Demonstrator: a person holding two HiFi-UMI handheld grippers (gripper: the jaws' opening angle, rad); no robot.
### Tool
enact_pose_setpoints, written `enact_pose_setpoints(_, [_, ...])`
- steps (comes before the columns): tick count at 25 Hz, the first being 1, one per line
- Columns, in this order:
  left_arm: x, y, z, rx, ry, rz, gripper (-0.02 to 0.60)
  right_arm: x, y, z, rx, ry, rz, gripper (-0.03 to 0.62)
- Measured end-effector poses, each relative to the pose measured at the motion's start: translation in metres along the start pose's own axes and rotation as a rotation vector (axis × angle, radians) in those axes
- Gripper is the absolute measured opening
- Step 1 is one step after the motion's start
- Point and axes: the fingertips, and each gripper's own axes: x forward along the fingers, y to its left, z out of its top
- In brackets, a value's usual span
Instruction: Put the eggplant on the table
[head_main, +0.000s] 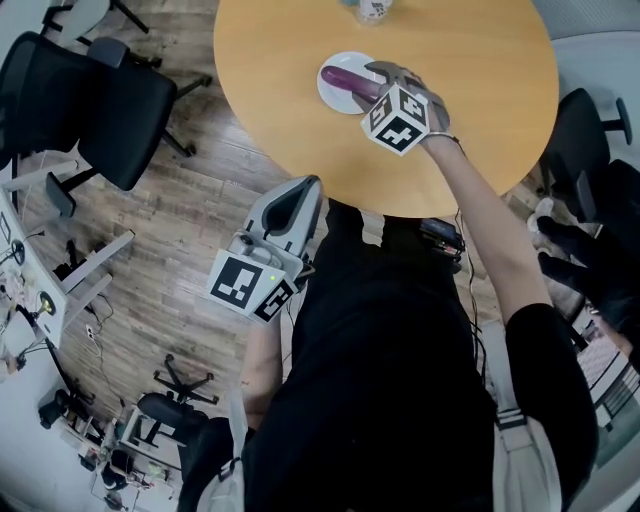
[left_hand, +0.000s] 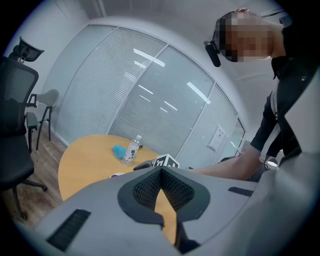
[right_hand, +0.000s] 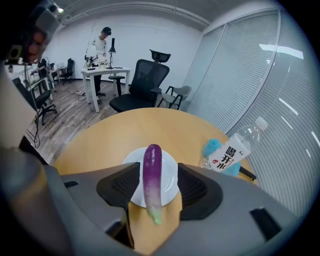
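Note:
A purple eggplant (right_hand: 152, 175) with a pale green stem end lies on a small white plate (right_hand: 169, 172) on the round wooden table (head_main: 470, 90); the stem end sticks out past the plate's rim. My right gripper (right_hand: 159, 187) hangs just above it, open, with the eggplant between its pads and a gap showing on the right side. In the head view the eggplant (head_main: 345, 80) and the plate (head_main: 328, 95) sit just beyond the right gripper (head_main: 376, 82). My left gripper (head_main: 303, 190) is shut and empty, held low by the table's near edge.
A water bottle (right_hand: 235, 150) and a blue object (right_hand: 215, 146) rest on the table beyond the plate. Black office chairs stand at the left (head_main: 90, 100) and right (head_main: 585, 130) of the table. A person (right_hand: 102, 42) stands at a far desk.

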Motion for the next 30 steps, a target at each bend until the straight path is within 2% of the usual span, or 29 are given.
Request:
enact_pose_setpoints(4, [0.007, -0.013, 0.006, 0.03, 0.004, -0.021, 0.012, -0.031, 0.0, 0.005, -0.074, -0.053, -0.036, 0.242])
enact_pose_setpoints(8, [0.015, -0.023, 0.008, 0.057, 0.013, -0.045, 0.012, -0.06, 0.004, 0.006, -0.097, -0.095, -0.055, 0.242])
enact_pose_setpoints(15, [0.027, -0.043, 0.011, 0.085, 0.024, -0.096, 0.012, -0.11, 0.006, 0.014, -0.103, -0.163, -0.098, 0.208])
enact_pose_setpoints(17, [0.032, -0.047, 0.01, 0.094, 0.027, -0.109, 0.012, -0.123, 0.007, 0.015, -0.104, -0.188, -0.116, 0.181])
enact_pose_setpoints(21, [0.039, -0.055, 0.01, 0.105, 0.034, -0.133, 0.012, -0.152, 0.011, 0.02, -0.092, -0.229, -0.129, 0.173])
enact_pose_setpoints(24, [0.045, -0.061, 0.012, 0.114, 0.038, -0.15, 0.011, -0.176, 0.01, 0.022, -0.079, -0.265, -0.156, 0.107])
enact_pose_setpoints(30, [0.052, -0.065, 0.018, 0.136, 0.035, -0.178, 0.012, -0.207, 0.008, 0.028, -0.04, -0.31, -0.218, 0.047])
